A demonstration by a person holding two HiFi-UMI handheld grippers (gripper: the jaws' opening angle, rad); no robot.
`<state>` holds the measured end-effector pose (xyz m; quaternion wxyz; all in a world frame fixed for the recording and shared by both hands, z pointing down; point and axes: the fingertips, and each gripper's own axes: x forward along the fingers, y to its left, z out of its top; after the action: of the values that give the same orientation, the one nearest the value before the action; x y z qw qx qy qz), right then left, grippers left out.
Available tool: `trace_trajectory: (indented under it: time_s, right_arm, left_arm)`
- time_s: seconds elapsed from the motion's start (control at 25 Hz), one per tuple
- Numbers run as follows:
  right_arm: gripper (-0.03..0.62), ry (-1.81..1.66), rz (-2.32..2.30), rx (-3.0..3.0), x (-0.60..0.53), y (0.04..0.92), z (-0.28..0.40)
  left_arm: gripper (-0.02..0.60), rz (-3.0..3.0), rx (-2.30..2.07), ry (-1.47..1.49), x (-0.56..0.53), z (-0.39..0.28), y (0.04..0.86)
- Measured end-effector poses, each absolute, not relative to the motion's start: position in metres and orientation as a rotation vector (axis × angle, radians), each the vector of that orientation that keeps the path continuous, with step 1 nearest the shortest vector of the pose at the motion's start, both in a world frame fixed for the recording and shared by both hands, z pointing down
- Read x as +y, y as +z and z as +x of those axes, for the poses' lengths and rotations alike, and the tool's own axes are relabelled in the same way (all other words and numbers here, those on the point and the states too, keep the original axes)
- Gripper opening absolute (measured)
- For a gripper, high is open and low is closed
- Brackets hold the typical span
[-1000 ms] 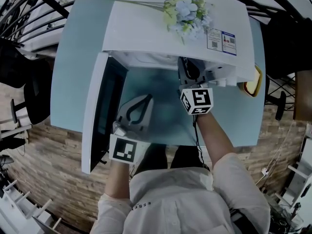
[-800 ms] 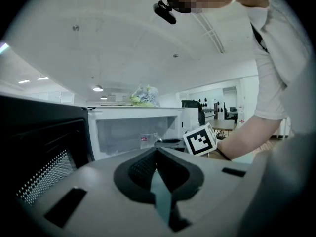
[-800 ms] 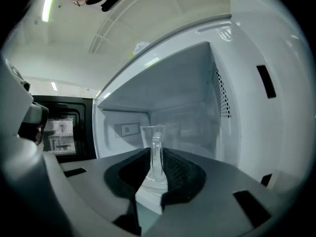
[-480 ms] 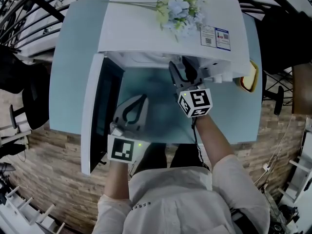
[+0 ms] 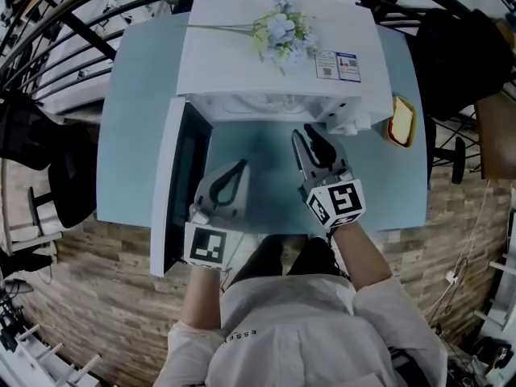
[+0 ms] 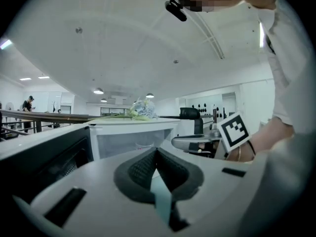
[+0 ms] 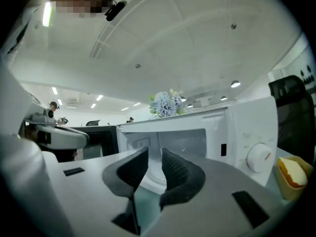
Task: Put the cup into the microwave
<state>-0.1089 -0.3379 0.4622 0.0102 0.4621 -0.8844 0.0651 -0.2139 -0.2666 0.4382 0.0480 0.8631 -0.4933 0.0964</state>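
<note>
I'm looking down on the white microwave [image 5: 234,63] on the pale blue table [image 5: 137,119], with its door [image 5: 181,184] swung wide open to the left. The cup [image 6: 143,144] is inside the cavity. I only catch it in the left gripper view, as a faint pale shape on the cavity floor, and I cannot make out its details. My right gripper [image 5: 306,133] is just outside the opening and points into it. In the right gripper view its jaws are apart and closing with nothing between them, only the bright cavity showing through the gap. My left gripper [image 5: 240,166] sits lower, just beside the inner face of the open door and also aimed at the opening. Its jaws are pressed together at the tips and pinch nothing. A bunch of pale flowers [image 5: 278,35] lies on top of the microwave, with a small printed sticker [image 5: 339,65] near it. A yellow object [image 5: 401,121] rests on the table just beside the right side of the microwave, and I can't tell what it is. From the right gripper view I can also see the round control dial [image 7: 259,157] on the front panel.
</note>
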Motion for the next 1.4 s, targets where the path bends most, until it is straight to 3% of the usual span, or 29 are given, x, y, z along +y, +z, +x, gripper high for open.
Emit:
trace_trajectory:
  time_s: [0.28,0.72,1.4]
  right_arm:
    - [0.018,0.218,1.404,-2.790,-0.285,0.416,-0.103]
    - [0.015,0.027,1.377,-2.850,-0.234,0.340,-0.093]
    - [0.015,0.046,1.375,-2.881,-0.229,0.329,-0.102]
  left_arm:
    - [0.000,2.661,-1.515,0.278,-0.245,-0.214,0.403]
    - [0.000,2.777,-1.535,0.258,-0.214,-0.217,0.350]
    - [0.000,2.778,-1.551,0.234,-0.207,-0.231,0.331]
